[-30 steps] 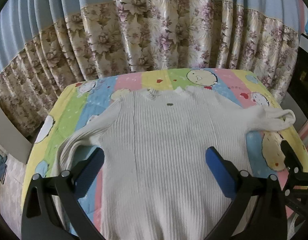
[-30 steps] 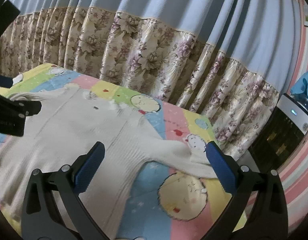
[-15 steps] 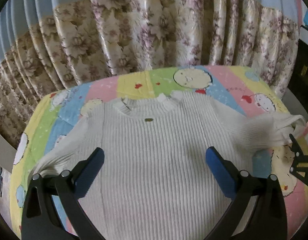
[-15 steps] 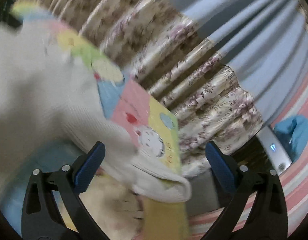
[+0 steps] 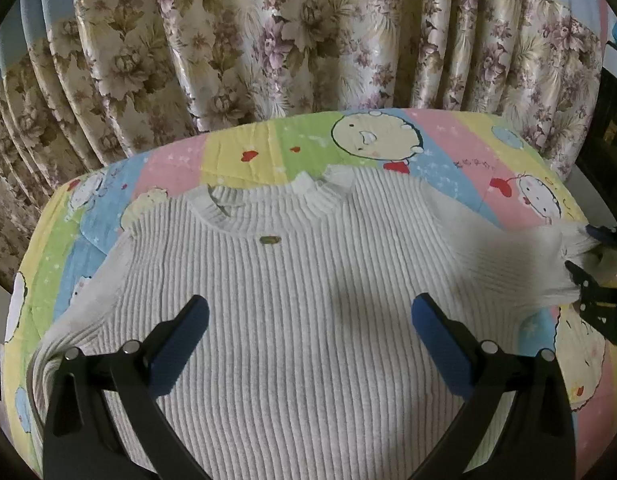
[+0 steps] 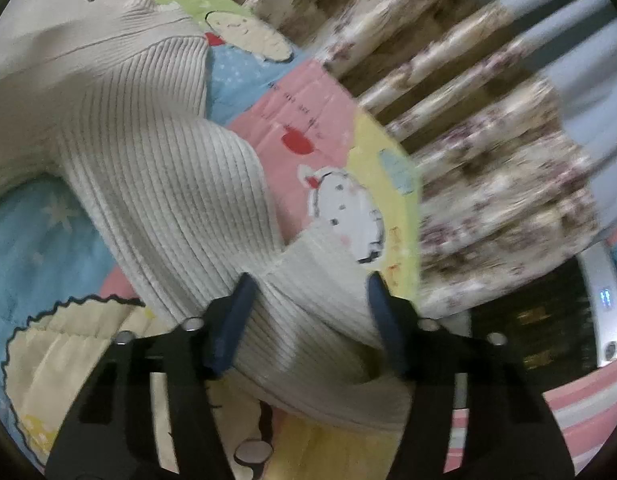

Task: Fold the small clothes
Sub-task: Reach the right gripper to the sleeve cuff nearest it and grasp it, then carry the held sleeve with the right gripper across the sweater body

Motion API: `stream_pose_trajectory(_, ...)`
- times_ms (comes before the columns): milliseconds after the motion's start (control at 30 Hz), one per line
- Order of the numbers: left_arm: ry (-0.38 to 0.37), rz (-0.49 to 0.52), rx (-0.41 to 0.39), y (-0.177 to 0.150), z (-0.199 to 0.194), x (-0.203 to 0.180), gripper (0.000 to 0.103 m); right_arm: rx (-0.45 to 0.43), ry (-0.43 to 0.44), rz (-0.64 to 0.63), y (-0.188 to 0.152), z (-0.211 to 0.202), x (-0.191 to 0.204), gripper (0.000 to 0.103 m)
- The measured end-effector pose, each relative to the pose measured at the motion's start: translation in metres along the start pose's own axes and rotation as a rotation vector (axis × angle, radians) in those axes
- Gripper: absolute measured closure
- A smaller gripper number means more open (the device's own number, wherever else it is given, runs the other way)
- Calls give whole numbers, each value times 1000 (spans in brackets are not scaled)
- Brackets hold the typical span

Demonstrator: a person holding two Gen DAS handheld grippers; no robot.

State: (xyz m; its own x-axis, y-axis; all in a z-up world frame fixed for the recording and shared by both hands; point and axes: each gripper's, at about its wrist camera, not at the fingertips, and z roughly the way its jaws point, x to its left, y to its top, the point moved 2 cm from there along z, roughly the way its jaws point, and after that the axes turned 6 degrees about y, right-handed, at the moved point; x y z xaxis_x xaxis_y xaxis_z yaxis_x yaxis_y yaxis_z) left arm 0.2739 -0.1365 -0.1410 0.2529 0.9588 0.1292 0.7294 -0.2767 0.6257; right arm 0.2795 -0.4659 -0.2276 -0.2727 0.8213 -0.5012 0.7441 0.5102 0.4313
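Observation:
A cream ribbed sweater (image 5: 308,300) lies flat, front up, on a cartoon-print sheet (image 5: 448,152), collar toward the curtain. My left gripper (image 5: 308,328) is open and empty above the sweater's chest. My right gripper (image 6: 308,312) is around the cuff end of the right sleeve (image 6: 316,320); its blue pads are partly closed with the sleeve between them. That gripper also shows at the right edge of the left wrist view (image 5: 600,268), at the sleeve end (image 5: 548,264).
A floral curtain (image 5: 308,40) hangs right behind the bed. The bed's far and right edges drop off near the sleeve. A dark appliance with a lit panel (image 6: 568,320) stands to the right of the bed.
My right gripper swung down to the right sleeve's cuff and its pads narrowed around it. My left gripper moved forward over the sweater's chest and stayed open.

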Motion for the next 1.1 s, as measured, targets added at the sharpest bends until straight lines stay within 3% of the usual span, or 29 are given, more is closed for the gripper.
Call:
stream_pose_trajectory(67, -2, -2, -3, 0, 0, 1, 1, 10, 39, 30, 2, 5, -6, 53)
stream_pose_trajectory(167, 6, 0, -2, -1, -1, 1, 1, 25, 127, 107, 4, 10, -14, 65)
stream_pose_trajectory(467, 15, -7, 8, -3, -3, 9, 1, 1, 137, 184, 7, -2, -13, 99)
stream_pose_trajectory(900, 60, -30, 3, -12, -10, 36, 1, -124, 146, 345, 24, -43, -11, 99)
stream_pose_trajectory(1100, 57, -75, 16, -17, -11, 55, 1, -217, 216, 401, 45, -70, 3, 99)
